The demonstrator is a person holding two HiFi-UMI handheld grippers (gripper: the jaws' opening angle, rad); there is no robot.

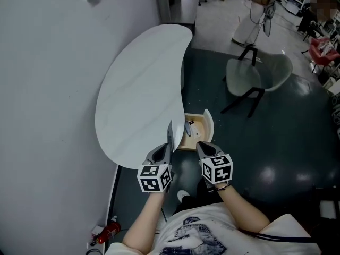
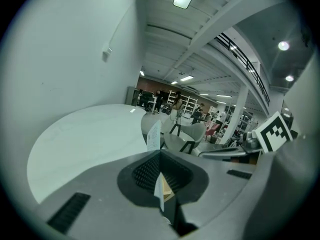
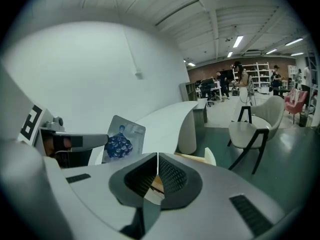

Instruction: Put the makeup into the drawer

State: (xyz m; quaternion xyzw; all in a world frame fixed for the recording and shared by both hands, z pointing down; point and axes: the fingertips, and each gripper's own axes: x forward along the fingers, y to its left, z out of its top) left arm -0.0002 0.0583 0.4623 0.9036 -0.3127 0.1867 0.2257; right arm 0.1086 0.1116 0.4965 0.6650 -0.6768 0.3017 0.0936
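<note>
- While the left gripper [image 1: 168, 142] was squeezed shut on a flat makeup packet [image 1: 170, 132], the packet stood up on its edge above the near end of the white table [image 1: 138, 89].
- In the left gripper view, the packet [image 2: 154, 136] showed only its thin side, pinched between the two jaws of the left gripper [image 2: 160, 157].
- From the right gripper view, the packet [image 3: 123, 139] showed its flat face, with a blue picture on it.
- The right gripper [image 1: 201, 144] was closed too, with its jaws pressed together and nothing between them [image 3: 158, 157].
- It was just beside the left gripper, in front of the drawer [image 1: 197, 133].
- The drawer was pulled open at the table's edge, and its front was white and curved.
- A small dark thing [image 1: 188, 127] lay inside the drawer, too small to tell what it was.
- The makeup packet was not in the drawer yet.
- A gray chair [image 1: 257, 76] stood on the dark floor, well apart from the table.
- A red fire extinguisher [image 1: 109, 231] lay by the wall.
</note>
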